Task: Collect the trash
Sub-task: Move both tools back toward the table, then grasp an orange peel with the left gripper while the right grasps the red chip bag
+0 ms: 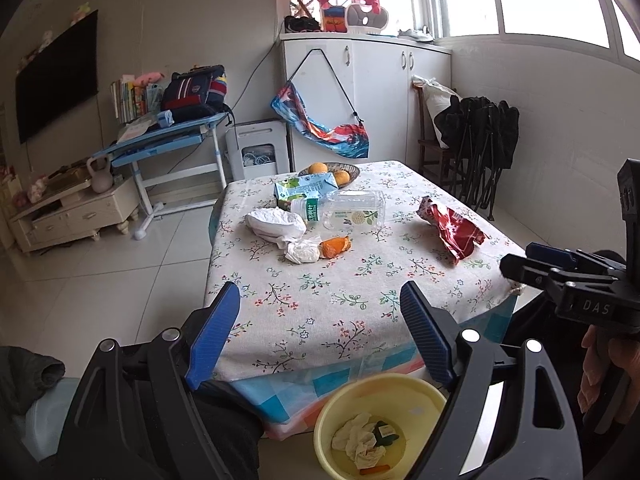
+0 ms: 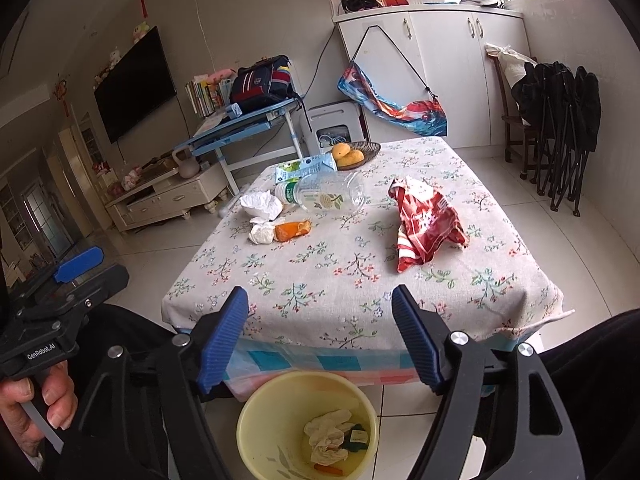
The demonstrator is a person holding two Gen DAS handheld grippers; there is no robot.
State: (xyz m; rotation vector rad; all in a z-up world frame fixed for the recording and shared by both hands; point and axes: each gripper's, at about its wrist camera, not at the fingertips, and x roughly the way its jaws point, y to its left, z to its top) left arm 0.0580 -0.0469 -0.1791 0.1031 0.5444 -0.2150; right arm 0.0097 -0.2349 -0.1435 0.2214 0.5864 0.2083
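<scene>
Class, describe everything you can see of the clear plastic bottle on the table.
The clear plastic bottle lies on its side on the floral tablecloth, looking empty. It has a white cap end, a green and white label and a flower print on its body. The milk carton sits right behind it, crumpled white paper near its cap. Neither gripper touches it.

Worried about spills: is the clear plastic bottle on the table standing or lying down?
Lying down. The clear plastic bottle rests on its side on the tablecloth, against the carton.
</scene>
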